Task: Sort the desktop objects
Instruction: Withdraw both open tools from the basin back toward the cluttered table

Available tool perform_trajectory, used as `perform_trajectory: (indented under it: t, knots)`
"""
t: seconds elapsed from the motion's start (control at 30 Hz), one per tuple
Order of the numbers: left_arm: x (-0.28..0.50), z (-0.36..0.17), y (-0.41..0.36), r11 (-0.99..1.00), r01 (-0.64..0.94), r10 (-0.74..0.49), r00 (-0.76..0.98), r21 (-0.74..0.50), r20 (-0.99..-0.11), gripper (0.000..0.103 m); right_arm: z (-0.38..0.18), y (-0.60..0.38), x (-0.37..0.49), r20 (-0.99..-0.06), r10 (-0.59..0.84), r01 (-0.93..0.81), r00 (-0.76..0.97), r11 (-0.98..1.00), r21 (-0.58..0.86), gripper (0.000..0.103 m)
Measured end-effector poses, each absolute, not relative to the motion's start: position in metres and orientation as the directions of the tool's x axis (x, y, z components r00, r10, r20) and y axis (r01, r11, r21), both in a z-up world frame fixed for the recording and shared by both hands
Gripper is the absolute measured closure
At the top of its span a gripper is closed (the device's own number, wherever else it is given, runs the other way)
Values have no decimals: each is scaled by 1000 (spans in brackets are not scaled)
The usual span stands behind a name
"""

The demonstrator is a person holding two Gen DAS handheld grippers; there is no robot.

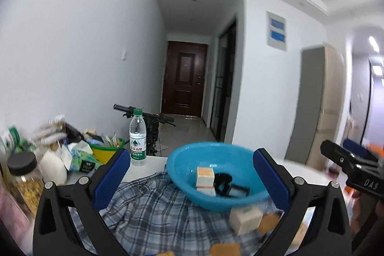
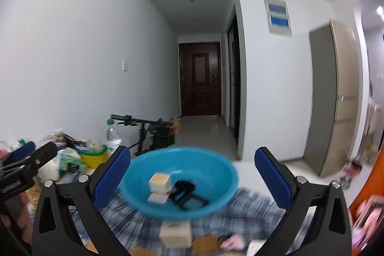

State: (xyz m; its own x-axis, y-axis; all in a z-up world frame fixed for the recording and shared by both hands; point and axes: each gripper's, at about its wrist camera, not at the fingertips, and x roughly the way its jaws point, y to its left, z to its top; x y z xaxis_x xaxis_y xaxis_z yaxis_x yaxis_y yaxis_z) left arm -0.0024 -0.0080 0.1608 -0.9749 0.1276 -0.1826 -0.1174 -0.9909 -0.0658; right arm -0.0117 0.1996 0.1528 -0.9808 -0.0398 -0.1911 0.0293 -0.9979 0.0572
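Note:
A blue plastic basin [image 1: 189,160] [image 2: 144,172] sits on a plaid cloth [image 1: 148,212] [image 2: 134,224]. Inside lie a small orange-and-white box [image 1: 204,176] [image 2: 160,181] and a black clip-like object [image 1: 224,184] [image 2: 186,191]. A cream box [image 1: 244,217] [image 2: 176,233] and several tan squares [image 1: 224,250] lie on the cloth in front of the basin. My left gripper [image 1: 190,181] is open, its blue pads either side of the basin, nothing held. My right gripper [image 2: 192,181] is open too, framing the basin. Each gripper shows at the edge of the other's view.
At the left stand a water bottle [image 1: 138,136] [image 2: 111,133], a yellow-green tub of packets [image 1: 105,150] [image 2: 92,156], a white bottle [image 1: 52,167], a black-lidded jar [image 1: 22,174] and tissue packs. A bicycle [image 2: 144,133] stands behind the table. A pink item [image 2: 231,242] lies near the front.

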Motion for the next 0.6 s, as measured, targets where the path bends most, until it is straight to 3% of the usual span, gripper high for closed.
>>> perform_trajectory:
  t: [0.17, 0.43, 0.6]
  knots:
    - [8, 140, -6, -982, -167, 184, -952, -88, -246, 0, 127, 194, 3, -298, -61, 64, -953, -998, -2, 0]
    - [8, 89, 2, -981, -191, 182, -895, -18, -407, 0, 84, 184, 30, -384, -102, 121, -918, -992, -25, 0]
    - [12, 48, 1, -977, -209, 196, -832, -35, -518, 0, 56, 178, 49, -422, -105, 134, -900, -990, -39, 0]
